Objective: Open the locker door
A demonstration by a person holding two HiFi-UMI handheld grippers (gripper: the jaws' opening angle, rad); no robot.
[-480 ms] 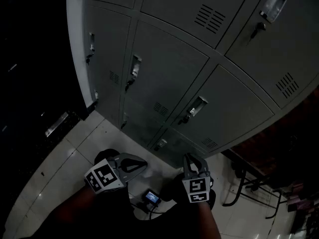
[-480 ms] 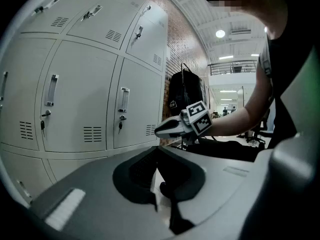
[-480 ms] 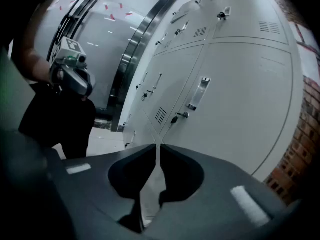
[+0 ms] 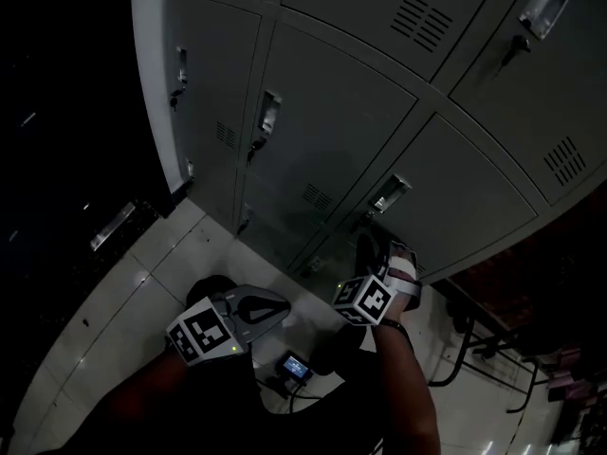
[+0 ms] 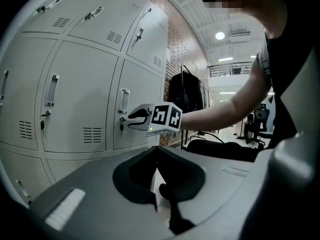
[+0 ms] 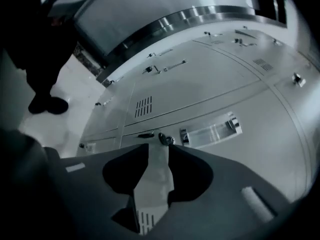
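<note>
Grey lockers fill the head view. The locker door [image 4: 446, 207] nearest my right gripper [image 4: 384, 245] has a recessed handle [image 4: 390, 194]. That gripper is raised towards the door, just below the handle, and its jaws are open with nothing between them. In the right gripper view the right gripper [image 6: 159, 146] points at the small lock [image 6: 165, 139] beside the long handle [image 6: 210, 131], close to the door. The left gripper view shows the right gripper [image 5: 134, 118] by the lock [image 5: 121, 126]. My left gripper [image 4: 283, 306] hangs low over the floor, jaws together and holding nothing.
More locker doors [image 4: 322, 121] with vents and handles stand left of and above this one. A chair frame [image 4: 465, 344] stands at the right near the lockers' end. A small lit device [image 4: 295, 368] hangs at the person's waist. Pale floor tiles [image 4: 123, 301] lie below.
My right gripper has risen and reached forward from low by the waist to just below the locker handle. The left gripper has hardly moved.
</note>
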